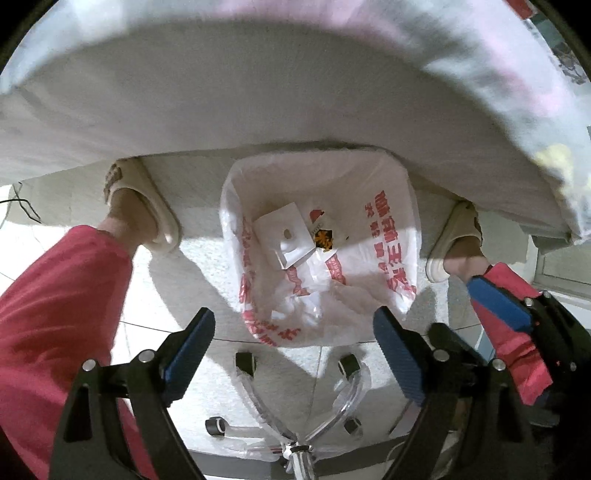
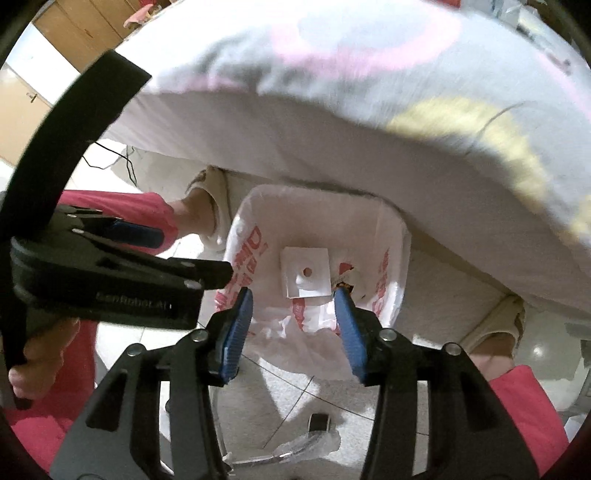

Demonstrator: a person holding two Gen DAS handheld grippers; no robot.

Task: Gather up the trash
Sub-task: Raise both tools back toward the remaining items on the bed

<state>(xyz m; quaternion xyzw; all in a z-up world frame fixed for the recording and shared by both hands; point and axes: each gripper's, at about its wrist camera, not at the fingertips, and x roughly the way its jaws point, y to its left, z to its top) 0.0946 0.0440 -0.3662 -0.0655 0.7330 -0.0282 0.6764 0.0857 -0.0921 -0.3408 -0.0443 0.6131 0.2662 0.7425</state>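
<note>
Both claws, left (image 1: 293,332) and right (image 2: 293,314), gape empty above the bin bag (image 1: 391,236), its far rim hidden.

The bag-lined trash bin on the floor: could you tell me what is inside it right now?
Inside the trash bin lies a white square card with a hole, beside a small red and yellow wrapper. Crumpled liner plastic covers the bottom, so anything under it cannot be seen.

A home bedroom: bed (image 1: 258,110) with patterned quilt (image 2: 332,55); wooden wardrobe (image 2: 74,26).
</note>
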